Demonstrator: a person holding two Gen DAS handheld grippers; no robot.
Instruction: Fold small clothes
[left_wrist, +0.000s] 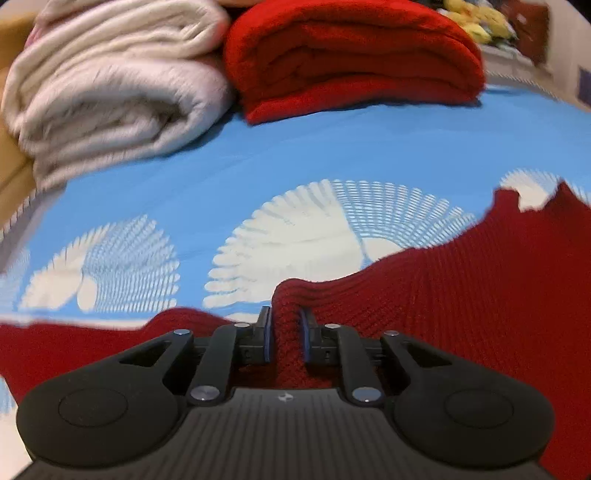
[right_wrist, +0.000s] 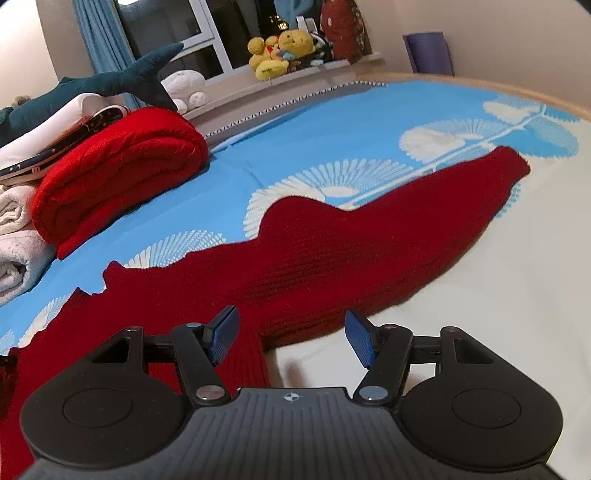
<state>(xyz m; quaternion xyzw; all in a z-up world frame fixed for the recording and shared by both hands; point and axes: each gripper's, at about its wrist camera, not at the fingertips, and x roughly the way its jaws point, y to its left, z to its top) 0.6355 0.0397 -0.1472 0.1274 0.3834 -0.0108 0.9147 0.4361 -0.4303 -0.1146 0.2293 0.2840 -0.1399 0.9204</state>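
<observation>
A dark red knitted sweater lies spread on a blue bedcover with white fan prints. My left gripper is shut on a bunched ridge of the sweater's edge, blue pads pressing both sides of the fold. In the right wrist view the same sweater stretches across the bedcover, one sleeve reaching to the far right. My right gripper stands open just above the sweater's near edge, with knit under its left pad and pale sheet under its right; nothing is pinched.
A folded cream fleece and a folded bright red blanket sit at the far side. A stack of folded items and a plush shark lie at the left. Soft toys line the window sill. Pale sheet lies at the right.
</observation>
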